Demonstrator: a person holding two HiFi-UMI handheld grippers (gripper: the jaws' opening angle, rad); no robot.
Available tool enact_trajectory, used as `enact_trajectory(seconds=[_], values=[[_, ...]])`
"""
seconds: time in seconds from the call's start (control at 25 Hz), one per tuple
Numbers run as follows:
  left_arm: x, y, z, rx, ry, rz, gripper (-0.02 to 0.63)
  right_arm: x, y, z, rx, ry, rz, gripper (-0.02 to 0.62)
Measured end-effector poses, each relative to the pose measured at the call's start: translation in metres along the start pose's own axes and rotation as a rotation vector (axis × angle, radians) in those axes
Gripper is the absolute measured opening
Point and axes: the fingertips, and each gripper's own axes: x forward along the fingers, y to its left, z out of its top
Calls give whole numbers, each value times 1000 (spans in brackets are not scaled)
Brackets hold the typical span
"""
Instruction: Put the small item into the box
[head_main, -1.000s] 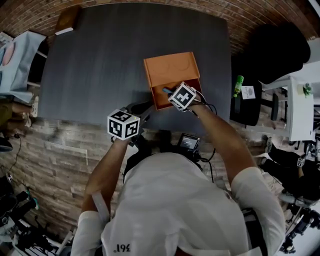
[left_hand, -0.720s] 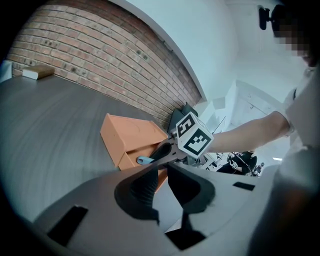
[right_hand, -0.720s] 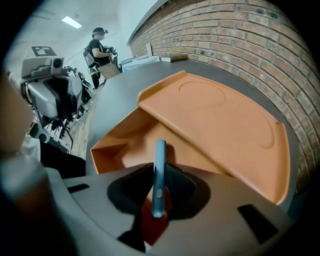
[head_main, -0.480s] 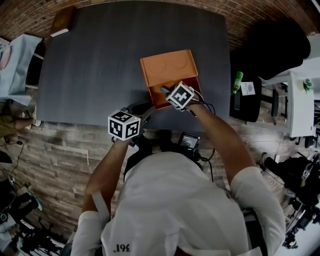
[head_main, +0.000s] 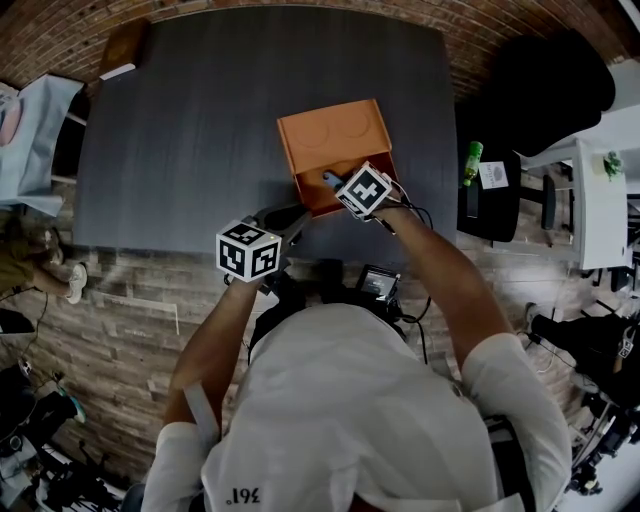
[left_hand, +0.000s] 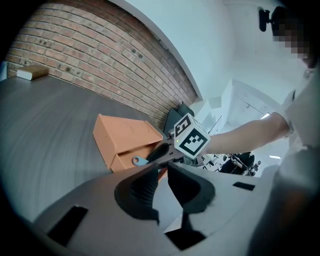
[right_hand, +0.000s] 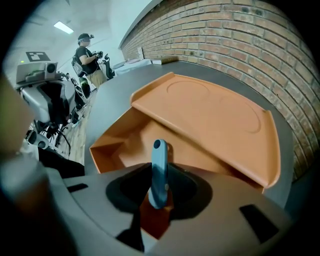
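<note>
An orange box (head_main: 335, 135) lies on the dark table (head_main: 200, 120) with its lid tilted up and its tray open toward me. My right gripper (head_main: 335, 185) points steeply down over the open tray (right_hand: 120, 145). A small blue item (right_hand: 159, 170) stands between its pads, and I see no gap on either side of it. These jaws have just been opening. The item's tip (left_hand: 137, 161) also pokes out in the left gripper view. My left gripper (head_main: 290, 215) hangs near the table's front edge, left of the box, with a narrow gap and nothing between its jaws.
A brown book-like block (head_main: 125, 45) lies at the table's far left corner. A black chair (head_main: 540, 90) and a green bottle (head_main: 470, 160) stand right of the table. A person (right_hand: 87, 60) stands far off in the right gripper view. A brick wall runs behind the table.
Both hands stay about where they were. The blue item still stands in the right gripper over the box's open tray.
</note>
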Motion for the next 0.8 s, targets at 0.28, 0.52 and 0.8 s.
enact_trajectory(seconds=[0.28,0.52,0.8], values=[[-10,-1,-1,-2,-16,14,66,-1,1,0,-4,3,-11,112],[-18,-4,0,3,-34,14,66,-8,-2,1,18,-25,-57,129],[-20,-14,4,20,-48,-5,66,-25,-5,5,30,-71,-106,129]])
